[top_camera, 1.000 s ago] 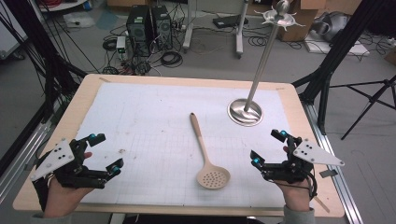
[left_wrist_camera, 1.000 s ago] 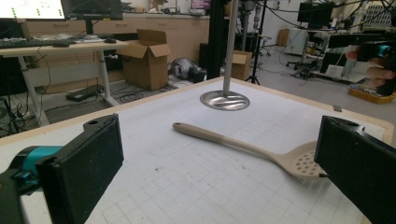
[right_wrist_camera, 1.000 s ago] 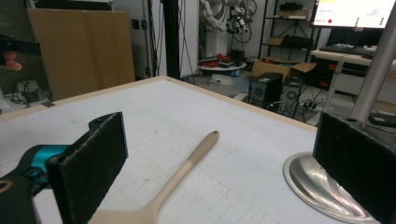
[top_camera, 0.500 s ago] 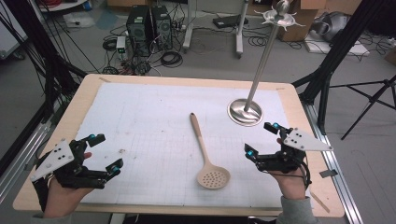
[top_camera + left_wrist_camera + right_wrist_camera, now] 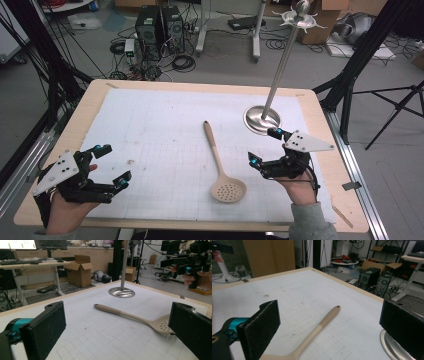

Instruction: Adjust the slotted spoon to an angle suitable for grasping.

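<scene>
My left gripper (image 5: 109,164) is black, with teal blocks at the jaw roots and a grey three-cornered plate on top, dotted with dark screws; my right gripper (image 5: 264,146) is built the same, its plate paler, and a thin black cable loops by my wrist; the jaw pads are flat, black and rough-faced in both gripper views; a grey sleeve cuff covers my right forearm.

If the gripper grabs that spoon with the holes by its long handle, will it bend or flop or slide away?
The slotted spoon looks like one moulded piece lying flat, so it probably stays stiff. Its thin handle and holed bowl suggest it is light. The handle looks smooth and rounded, so it might twist between the right gripper's open jaws, with the wider bowl end dipping.
</scene>
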A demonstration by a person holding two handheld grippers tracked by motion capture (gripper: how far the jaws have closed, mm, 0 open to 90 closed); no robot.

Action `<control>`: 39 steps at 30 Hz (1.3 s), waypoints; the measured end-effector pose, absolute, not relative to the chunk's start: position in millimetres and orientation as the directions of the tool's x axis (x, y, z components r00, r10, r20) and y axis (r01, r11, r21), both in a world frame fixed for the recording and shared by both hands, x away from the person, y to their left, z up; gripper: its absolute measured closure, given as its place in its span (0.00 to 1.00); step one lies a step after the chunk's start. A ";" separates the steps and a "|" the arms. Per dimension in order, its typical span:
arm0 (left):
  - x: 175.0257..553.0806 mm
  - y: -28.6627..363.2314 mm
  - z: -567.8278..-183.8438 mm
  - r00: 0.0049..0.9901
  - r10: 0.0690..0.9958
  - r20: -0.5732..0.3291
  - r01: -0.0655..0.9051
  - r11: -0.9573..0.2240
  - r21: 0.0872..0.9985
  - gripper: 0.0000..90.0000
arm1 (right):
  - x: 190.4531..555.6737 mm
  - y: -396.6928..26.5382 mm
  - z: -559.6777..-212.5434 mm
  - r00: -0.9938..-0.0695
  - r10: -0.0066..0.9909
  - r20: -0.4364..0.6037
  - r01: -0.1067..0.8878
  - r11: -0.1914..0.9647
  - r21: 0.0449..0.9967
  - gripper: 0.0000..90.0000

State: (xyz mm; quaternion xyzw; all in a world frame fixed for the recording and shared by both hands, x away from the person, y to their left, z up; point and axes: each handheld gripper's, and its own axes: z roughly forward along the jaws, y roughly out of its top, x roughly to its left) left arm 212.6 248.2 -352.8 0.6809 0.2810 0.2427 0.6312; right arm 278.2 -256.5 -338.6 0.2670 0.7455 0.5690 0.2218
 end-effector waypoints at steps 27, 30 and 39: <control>213.2 248.8 -356.1 0.726 0.687 -0.035 0.080 -0.034 0.996 0.02 | 301.9 -216.2 -355.6 -0.807 0.591 -0.014 0.207 0.304 0.930 0.02; 214.5 251.7 -358.2 0.717 0.695 -0.052 0.089 -0.018 0.996 0.02 | 303.8 -213.2 -357.3 -0.809 0.588 -0.012 0.211 0.309 0.927 0.02; 216.9 249.2 -362.4 0.703 0.711 -0.027 0.098 -0.060 0.993 0.02 | 310.9 -203.2 -364.8 -0.816 0.578 0.001 0.236 0.331 0.914 0.02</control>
